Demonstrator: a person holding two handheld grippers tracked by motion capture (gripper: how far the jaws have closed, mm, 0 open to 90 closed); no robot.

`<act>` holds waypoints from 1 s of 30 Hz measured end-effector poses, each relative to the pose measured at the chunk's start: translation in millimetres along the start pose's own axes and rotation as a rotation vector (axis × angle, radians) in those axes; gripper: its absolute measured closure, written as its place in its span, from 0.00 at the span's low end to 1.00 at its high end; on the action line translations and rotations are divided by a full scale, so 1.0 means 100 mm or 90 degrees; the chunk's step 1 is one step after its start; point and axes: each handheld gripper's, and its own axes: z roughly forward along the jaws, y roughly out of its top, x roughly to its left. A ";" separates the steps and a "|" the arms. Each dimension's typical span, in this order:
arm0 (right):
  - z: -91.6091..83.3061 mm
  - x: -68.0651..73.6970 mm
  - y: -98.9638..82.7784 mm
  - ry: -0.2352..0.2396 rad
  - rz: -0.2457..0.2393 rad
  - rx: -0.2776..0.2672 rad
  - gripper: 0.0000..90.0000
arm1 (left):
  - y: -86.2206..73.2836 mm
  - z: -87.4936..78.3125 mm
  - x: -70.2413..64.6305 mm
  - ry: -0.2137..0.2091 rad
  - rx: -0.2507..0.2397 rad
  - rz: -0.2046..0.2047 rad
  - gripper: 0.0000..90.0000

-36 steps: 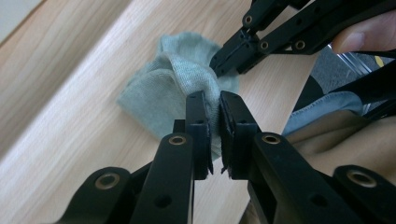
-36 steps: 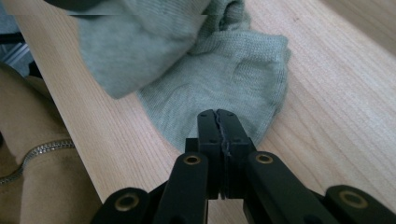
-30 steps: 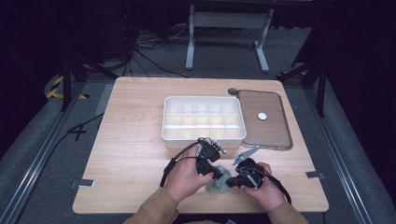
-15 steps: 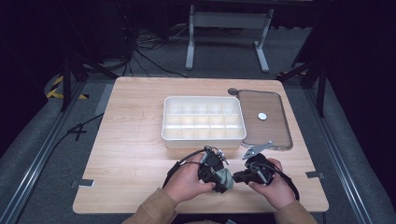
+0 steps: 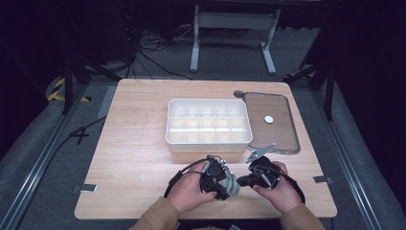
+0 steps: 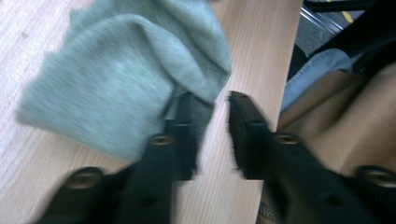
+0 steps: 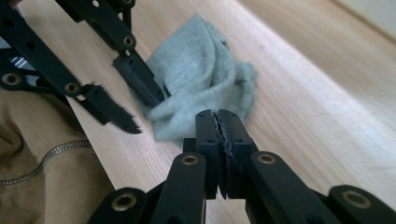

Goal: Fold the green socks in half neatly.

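1. The grey-green cloth lies bunched on the table, close to its near edge, between the two hands.
2. Left gripper: jaws parted and just been closing; one jaw tip sits under a fold of the cloth, with no pinch.
3. Right gripper: jaws pressed together, empty, just beside the cloth.

A compartment box sits mid-tabletop, a tray to its right, a cloth near the front edge.
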 end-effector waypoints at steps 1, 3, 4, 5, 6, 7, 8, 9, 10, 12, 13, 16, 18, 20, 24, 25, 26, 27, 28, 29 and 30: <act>0.04 0.00 0.00 0.004 0.004 0.007 0.98 | 0.01 -0.01 0.00 -0.005 -0.003 0.005 0.95; 0.08 0.01 0.00 0.003 0.006 0.012 0.98 | 0.01 -0.02 -0.01 0.000 -0.018 0.005 1.00; 0.10 0.01 0.00 0.005 0.005 0.014 0.99 | 0.02 -0.02 -0.02 0.004 -0.024 0.003 1.00; 0.11 0.01 -0.01 0.003 0.005 0.018 0.99 | 0.02 -0.02 -0.03 0.006 -0.029 0.004 1.00; 0.13 0.01 -0.01 -0.002 0.004 0.021 0.99 | 0.03 -0.02 -0.03 0.005 -0.025 -0.001 1.00; 0.14 0.00 -0.01 -0.001 0.004 0.020 0.99 | 0.03 -0.01 -0.05 0.008 -0.028 0.002 1.00; 0.15 0.00 -0.02 -0.001 0.008 0.021 0.99 | 0.04 0.00 -0.05 0.012 -0.032 0.012 1.00; 0.15 -0.01 -0.03 0.000 0.011 0.022 0.99 | 0.04 0.00 -0.07 0.011 -0.039 0.018 1.00; 0.16 -0.03 -0.03 0.000 0.014 0.021 0.98 | 0.05 -0.01 -0.08 0.008 -0.040 0.021 1.00; 0.16 -0.04 -0.04 -0.001 0.020 0.024 0.98 | 0.06 0.04 -0.08 0.000 -0.034 0.018 1.00; 0.17 -0.05 -0.05 -0.002 0.024 0.025 0.97 | 0.06 0.09 -0.08 0.002 -0.025 0.019 1.00; 0.16 -0.06 -0.05 -0.002 0.025 0.026 0.97 | 0.04 0.19 -0.05 -0.010 -0.025 0.012 1.00; 0.11 -0.05 -0.05 -0.003 0.023 0.018 0.97 | 0.04 0.18 -0.04 -0.012 -0.026 0.015 0.99; 0.05 -0.04 -0.04 -0.004 0.022 0.003 0.97 | 0.03 0.18 -0.04 -0.015 -0.035 0.009 0.96; -0.02 -0.01 -0.03 0.006 0.012 -0.020 0.97 | 0.03 0.17 -0.05 -0.012 -0.037 0.015 0.94; -0.03 0.00 -0.02 0.010 0.013 -0.026 0.98 | 0.03 0.17 -0.05 -0.011 -0.037 0.014 0.94; -0.03 0.01 -0.02 0.019 0.011 -0.033 0.98 | 0.02 0.17 -0.04 -0.012 -0.037 0.015 0.94; -0.03 0.03 -0.01 0.028 0.009 -0.040 0.98 | 0.02 0.17 -0.04 -0.013 -0.040 0.014 0.94; -0.01 0.04 0.00 0.036 0.003 -0.046 0.98 | 0.02 0.17 -0.04 -0.013 -0.041 0.014 0.94; 0.01 0.05 0.01 0.044 0.003 -0.050 0.98 | 0.02 0.17 -0.04 -0.012 -0.042 0.016 0.94; 0.03 0.05 0.01 0.049 0.002 -0.053 0.98 | 0.01 0.16 -0.04 -0.011 -0.044 0.012 0.95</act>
